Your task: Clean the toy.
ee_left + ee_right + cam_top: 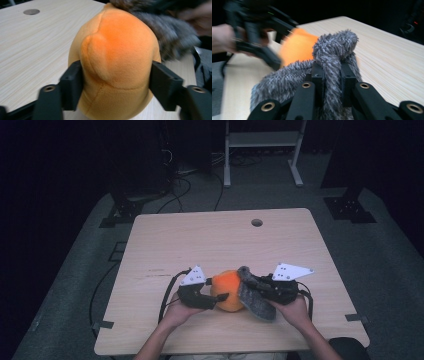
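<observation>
- The orange plush point(229, 291) sits on the near middle of the desk point(200, 240), between the two hands.
- The left claw point(218, 299) grips the orange plush: in the left gripper view its black jaws press into both sides of the soft body point(117, 57).
- The grey furry piece point(252, 297) lies against the right side of the orange plush, touching it.
- The right claw point(245, 282) is clamped on a fold of the grey furry piece; in the right gripper view the jaws pinch a narrow ridge of fur point(332, 72) that rises above them.
- A round hole point(257, 222) is in the far part of the desk, well apart from the plush.
</observation>
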The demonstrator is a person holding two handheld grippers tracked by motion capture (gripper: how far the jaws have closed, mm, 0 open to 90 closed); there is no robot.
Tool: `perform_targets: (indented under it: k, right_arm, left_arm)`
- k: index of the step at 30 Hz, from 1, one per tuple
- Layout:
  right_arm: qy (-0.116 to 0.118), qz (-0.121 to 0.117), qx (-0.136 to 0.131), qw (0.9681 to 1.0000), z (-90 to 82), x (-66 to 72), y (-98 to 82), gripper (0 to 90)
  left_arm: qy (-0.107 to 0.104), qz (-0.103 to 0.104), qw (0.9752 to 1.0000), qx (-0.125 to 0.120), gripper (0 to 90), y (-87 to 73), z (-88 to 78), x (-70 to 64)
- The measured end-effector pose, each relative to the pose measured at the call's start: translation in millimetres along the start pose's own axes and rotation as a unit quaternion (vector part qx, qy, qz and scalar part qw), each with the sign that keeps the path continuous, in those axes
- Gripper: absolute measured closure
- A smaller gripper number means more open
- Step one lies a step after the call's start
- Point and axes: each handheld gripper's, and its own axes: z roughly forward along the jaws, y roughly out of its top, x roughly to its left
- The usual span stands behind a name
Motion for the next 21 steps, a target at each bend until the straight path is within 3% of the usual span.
perform_targets:
  k: [2,4,7,9,10,11,13,14,17,19,21]
  right_arm:
    - [0.026,-0.013,-0.009,0.9995,2.6,8.4,4.3,77.2]
    - [0.018,-0.039,-0.001,0.9991,5.1,14.5,7.7,77.3]
    - [0.005,-0.015,-0.002,0.9999,-0.7,3.0,5.0,77.2]
    - [-0.012,-0.005,0.005,0.9999,-5.8,-5.6,1.4,77.2]
    - [-0.017,-0.005,0.008,0.9998,-7.0,-7.1,0.2,77.2]
    - [-0.019,-0.004,0.012,0.9997,-8.2,-7.8,-0.8,77.2]
    - [-0.005,-0.002,0.009,0.9999,-9.6,-5.7,-0.2,77.2]
    - [0.005,-0.007,0.006,0.9999,-8.5,-1.9,1.4,77.2]
    - [0.031,-0.024,0.002,0.9992,-2.2,9.7,6.5,77.2]
    - [0.026,-0.032,0.006,0.9991,-1.1,10.1,8.7,77.3]
    - [0.014,-0.023,0.002,0.9996,-3.9,3.0,8.0,77.3]
  left_arm:
    - [0.001,0.013,0.9999,0.005,37.9,1.8,2.5,-5.1]
    - [0.002,0.021,0.9998,0.008,37.9,2.2,1.5,-6.8]
    - [-0.014,0.017,0.9997,0.005,35.7,0.1,0.0,-5.8]
    - [-0.024,0.011,0.9997,0.002,28.9,1.3,0.7,-4.8]
    - [-0.019,0.005,0.9998,0.002,24.9,2.5,1.7,-4.1]
    - [-0.011,-0.005,0.9998,0.013,18.2,4.3,4.7,-2.3]
    - [-0.021,-0.014,0.9994,0.026,12.3,4.2,9.9,0.5]
    - [-0.029,-0.015,0.9992,0.025,14.8,3.5,11.0,0.3]
    - [-0.024,0.023,0.999,0.029,29.2,2.5,12.5,-8.6]
    - [-0.025,0.031,0.9989,0.027,34.4,1.5,11.4,-11.9]
    - [-0.032,0.039,0.9983,0.03,35.6,0.8,11.4,-13.6]
